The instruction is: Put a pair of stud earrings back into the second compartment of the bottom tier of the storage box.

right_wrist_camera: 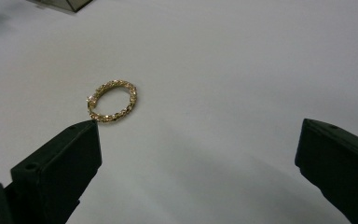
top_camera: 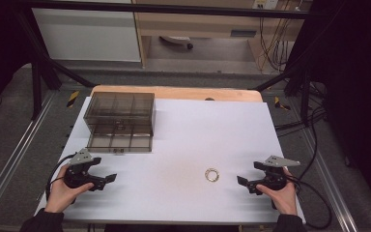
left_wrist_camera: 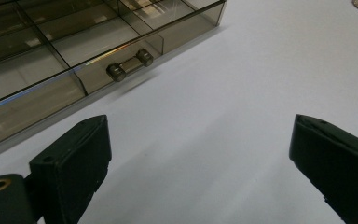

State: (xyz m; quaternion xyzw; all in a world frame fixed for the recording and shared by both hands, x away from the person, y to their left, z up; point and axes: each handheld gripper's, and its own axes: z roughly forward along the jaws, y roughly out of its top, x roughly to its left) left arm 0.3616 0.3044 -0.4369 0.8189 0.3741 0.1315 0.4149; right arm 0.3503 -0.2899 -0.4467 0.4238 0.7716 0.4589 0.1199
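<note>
Two tools stood wide and empty near the desk's near edge: the left tool (top_camera: 107, 180) toward the near left corner, the right tool (top_camera: 244, 182) toward the near right corner. A gold chain ring (top_camera: 212, 175) lay flat on the white sheet just beside the right tool, toward the middle of the near edge, touching nothing. A smoked clear box (top_camera: 121, 112) sat by the far left corner with its lower drawer (top_camera: 120, 141) pulled out; the drawer's small handle (left_wrist_camera: 129, 65) faced the left tool.

Risks, as I judged them: the ring was thin and lay flat, so jaws closing on it from above could skate over the links and push it along the sheet instead of lifting it. A pinch on one side alone might let the loose links sag and slip out on the way to the drawer. The drawer's dividers made small cells, so a drop from too high could bounce off a wall. A knock on the light box by the left tool could shift it
</note>
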